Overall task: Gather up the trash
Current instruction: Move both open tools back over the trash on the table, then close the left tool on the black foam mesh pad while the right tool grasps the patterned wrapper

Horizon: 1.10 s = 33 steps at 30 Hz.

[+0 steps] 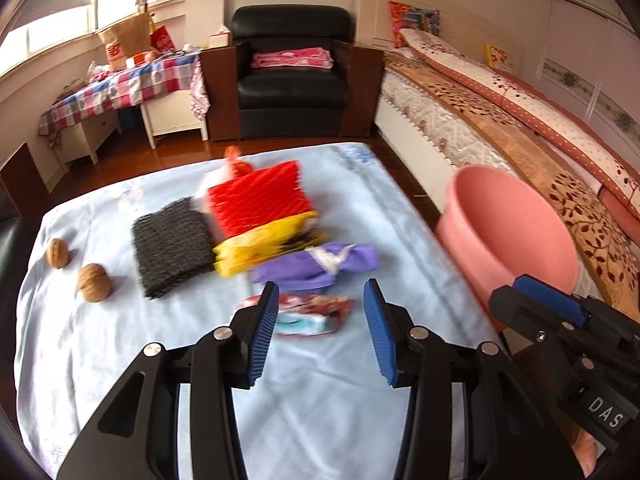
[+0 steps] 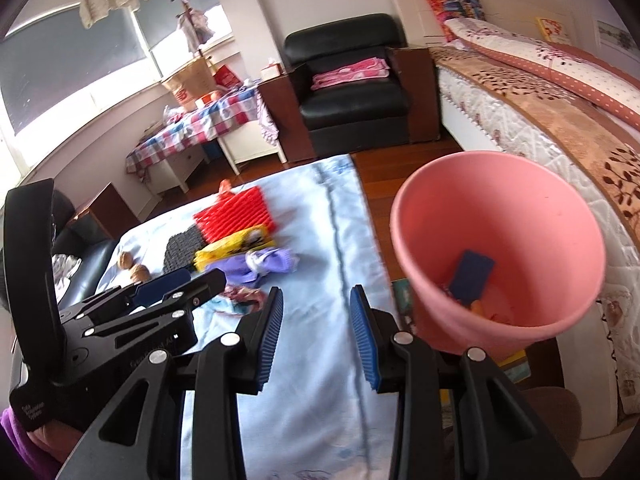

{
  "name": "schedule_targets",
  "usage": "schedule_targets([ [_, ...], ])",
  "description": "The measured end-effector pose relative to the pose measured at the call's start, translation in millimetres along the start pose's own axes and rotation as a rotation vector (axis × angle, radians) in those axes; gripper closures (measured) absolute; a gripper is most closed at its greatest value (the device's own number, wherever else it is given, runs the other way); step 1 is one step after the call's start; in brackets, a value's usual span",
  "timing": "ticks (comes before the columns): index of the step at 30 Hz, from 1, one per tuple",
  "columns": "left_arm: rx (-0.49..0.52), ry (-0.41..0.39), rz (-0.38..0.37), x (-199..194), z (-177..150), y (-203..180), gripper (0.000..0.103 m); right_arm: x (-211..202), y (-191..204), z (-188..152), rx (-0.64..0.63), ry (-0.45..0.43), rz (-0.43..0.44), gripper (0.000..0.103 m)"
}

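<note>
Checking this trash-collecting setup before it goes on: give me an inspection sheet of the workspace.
Surface: table under a pale blue cloth.
Job's things: pink bin beside the table, some items inside; snack wrapper, purple wrapper, yellow packet, red foam net, dark foam net.
Clutter: two walnuts.
Grippers: left gripper and right gripper open, empty.
Cables: nothing seen.
Surroundings: armchair, bed.

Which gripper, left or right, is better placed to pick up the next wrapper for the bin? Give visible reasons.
Left, probably. The left gripper has open jaws pointing at the red-and-white wrapper just ahead. The right gripper, also open, faces bare cloth beside the pink bin.
</note>
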<state>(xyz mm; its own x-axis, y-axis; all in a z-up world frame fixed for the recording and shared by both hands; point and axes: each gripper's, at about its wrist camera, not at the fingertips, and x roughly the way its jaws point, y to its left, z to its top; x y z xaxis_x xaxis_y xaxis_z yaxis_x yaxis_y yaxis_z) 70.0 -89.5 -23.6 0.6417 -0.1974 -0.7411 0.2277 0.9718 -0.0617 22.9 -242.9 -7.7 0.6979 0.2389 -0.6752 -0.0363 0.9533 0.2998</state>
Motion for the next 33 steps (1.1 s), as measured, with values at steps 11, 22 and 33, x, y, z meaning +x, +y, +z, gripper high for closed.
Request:
schedule_targets([
  [11,-0.104,0.012,0.089,-10,-22,88,0.059,25,25,-10,-0.052,0.057,0.072,0.069],
  [22,-0.266,0.075,0.096,18,0,127,0.059,37,29,-14,-0.077,0.082,0.131,0.065],
  [33,-0.378,0.12,0.137,53,16,135,0.059,52,25,-11,-0.072,0.11,0.142,0.061],
])
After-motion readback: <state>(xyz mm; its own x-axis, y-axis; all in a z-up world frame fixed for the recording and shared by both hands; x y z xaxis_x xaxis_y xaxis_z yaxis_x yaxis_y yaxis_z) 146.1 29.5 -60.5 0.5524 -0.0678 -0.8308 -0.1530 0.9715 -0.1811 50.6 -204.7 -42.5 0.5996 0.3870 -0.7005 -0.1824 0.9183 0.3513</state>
